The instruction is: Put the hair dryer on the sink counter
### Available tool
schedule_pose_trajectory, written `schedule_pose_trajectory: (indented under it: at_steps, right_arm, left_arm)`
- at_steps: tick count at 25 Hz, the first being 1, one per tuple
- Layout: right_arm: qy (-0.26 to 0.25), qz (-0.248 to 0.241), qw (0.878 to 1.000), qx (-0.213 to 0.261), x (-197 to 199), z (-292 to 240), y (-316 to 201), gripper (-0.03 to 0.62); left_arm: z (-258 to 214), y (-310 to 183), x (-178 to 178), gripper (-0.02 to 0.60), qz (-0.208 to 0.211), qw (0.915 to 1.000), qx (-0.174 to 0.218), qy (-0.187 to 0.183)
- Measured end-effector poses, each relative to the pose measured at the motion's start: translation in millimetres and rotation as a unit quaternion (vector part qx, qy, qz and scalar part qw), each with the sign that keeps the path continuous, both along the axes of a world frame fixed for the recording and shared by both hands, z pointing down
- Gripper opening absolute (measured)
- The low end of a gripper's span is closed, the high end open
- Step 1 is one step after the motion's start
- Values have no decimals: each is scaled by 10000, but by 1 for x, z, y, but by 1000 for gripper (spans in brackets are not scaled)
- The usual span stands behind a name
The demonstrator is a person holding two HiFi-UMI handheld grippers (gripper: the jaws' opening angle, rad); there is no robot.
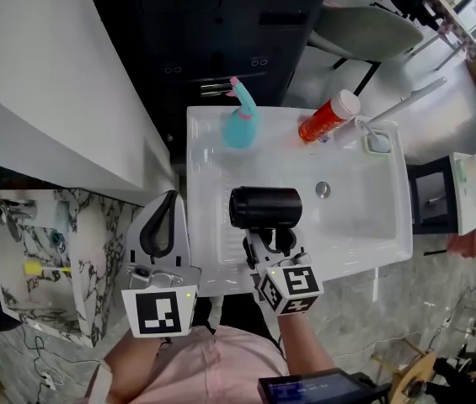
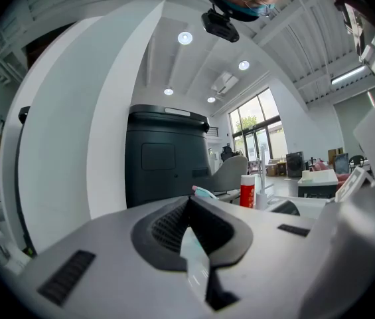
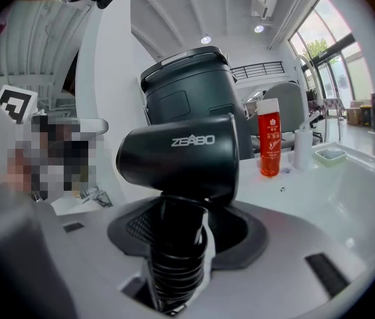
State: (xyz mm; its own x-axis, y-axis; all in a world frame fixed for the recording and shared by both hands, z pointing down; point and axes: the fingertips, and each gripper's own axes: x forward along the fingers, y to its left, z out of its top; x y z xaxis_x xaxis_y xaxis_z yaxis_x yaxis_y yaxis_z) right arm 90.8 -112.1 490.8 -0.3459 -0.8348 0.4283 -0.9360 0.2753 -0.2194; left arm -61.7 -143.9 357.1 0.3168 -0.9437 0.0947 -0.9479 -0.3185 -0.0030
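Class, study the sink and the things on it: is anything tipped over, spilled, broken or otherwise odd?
Nothing stands out. The red bottle stands upright on the sink rim, no spill shows, and the hair dryer looks intact, gripped by its handle in the right gripper above the sink.

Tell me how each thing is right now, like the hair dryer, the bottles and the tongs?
Hair dryer: held by its handle, over the sink.
Right tongs: shut on the hair dryer's handle.
Left tongs: shut, empty.
Red bottle: upright on the sink rim, cap on.
Blue spray bottle: upright on the sink rim.
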Motion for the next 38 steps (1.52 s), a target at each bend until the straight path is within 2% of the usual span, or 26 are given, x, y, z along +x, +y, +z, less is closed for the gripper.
schedule_pose_trajectory:
  at_steps: [21,38]
  right_arm:
    - [-274,-55,9956,-893,-5,52,-28,207]
    - [-299,39,9831,-1805,-11,91,-40,213]
  left_arm:
    - [19,-24,-11,11,-286,9993,-222,-46]
    - [30,-40,-28,10,-471,9983,-340,-24]
